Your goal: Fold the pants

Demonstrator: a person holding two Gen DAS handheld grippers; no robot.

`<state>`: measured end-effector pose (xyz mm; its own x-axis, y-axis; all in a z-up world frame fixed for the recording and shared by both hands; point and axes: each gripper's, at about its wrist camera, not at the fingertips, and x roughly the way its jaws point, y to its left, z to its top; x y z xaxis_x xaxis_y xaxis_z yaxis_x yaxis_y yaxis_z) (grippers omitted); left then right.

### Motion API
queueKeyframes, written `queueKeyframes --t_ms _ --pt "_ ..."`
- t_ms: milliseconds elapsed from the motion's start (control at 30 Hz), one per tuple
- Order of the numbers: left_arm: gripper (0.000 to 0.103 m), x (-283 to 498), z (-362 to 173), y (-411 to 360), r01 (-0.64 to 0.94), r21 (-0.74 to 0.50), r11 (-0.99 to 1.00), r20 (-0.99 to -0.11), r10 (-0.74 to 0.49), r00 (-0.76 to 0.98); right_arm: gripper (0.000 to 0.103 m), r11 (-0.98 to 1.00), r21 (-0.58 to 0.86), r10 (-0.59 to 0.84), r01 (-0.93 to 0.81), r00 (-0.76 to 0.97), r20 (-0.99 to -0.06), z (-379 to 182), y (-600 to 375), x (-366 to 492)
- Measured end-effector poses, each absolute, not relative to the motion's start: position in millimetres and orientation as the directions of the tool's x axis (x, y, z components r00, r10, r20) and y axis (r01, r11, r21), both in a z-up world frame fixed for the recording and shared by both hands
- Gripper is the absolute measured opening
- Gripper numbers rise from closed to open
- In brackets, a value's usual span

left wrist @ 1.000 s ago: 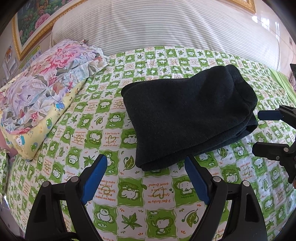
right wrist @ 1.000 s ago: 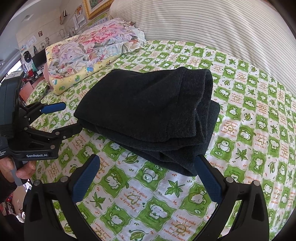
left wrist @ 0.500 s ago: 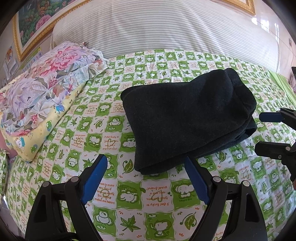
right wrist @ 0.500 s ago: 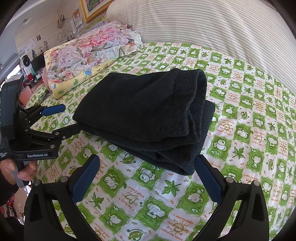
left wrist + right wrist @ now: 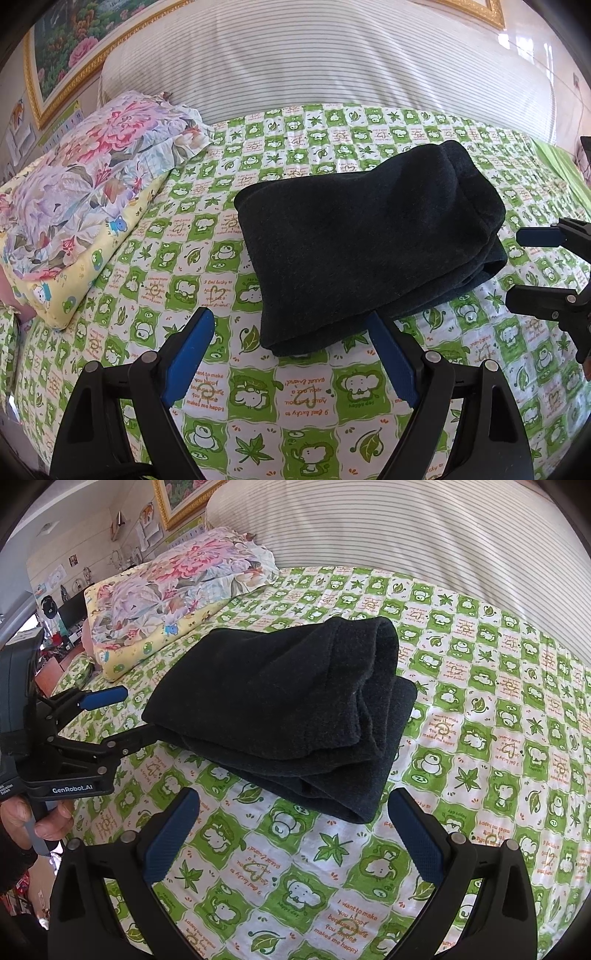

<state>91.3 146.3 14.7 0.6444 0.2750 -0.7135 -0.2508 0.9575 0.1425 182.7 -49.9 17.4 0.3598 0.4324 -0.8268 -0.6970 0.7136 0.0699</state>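
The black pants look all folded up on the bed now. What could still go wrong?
1. The folded pants are a thick, puffy stack with loose layered edges at one end; the top layer might slump or spring open.
2. The left gripper and right gripper are both open close beside the stack, so a careless move away could snag an edge and undo the fold.
3. The soft bedsheet may let the stack tilt.

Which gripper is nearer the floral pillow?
Left. The left gripper sits open between the floral pillow and folded black pants; the right gripper is beyond them.
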Motion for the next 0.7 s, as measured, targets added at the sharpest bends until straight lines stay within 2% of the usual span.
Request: queueKeyframes --t_ms 700 --pt "0.086 102 16 142 -0.237 0.156 0.959 -0.721 0.275 0.636 0.102 0.727 0.095 0.452 -0.680 0.369 -0.812 21 -56 187"
